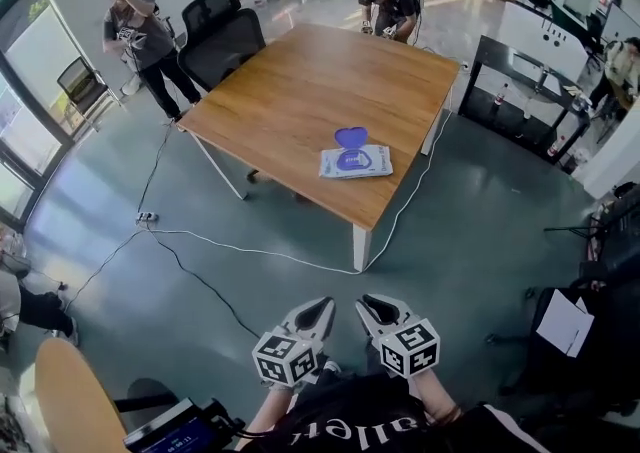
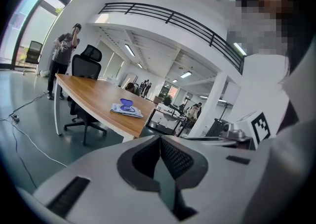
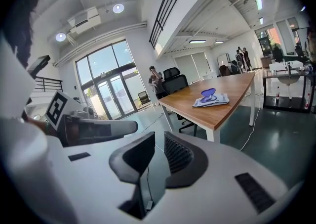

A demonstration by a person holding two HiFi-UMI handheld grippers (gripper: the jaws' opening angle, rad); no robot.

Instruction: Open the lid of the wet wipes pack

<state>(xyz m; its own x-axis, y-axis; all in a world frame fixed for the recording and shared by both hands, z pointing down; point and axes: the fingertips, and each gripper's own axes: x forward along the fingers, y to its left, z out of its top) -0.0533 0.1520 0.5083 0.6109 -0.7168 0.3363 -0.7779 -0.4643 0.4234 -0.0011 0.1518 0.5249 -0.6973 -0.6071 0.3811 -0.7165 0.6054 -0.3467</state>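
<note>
The wet wipes pack lies flat near the front edge of the wooden table, with its purple lid standing up open. It shows small and far off in the left gripper view and the right gripper view. Both grippers are held low, close to the person's body and well short of the table. My left gripper has its tips together and holds nothing. A narrow gap separates the tips of my right gripper, and nothing is in it.
White cables trail over the floor between me and the table. Black office chairs stand at the table's far left. One person stands at the left and another bends at the far edge. A dark desk is to the right.
</note>
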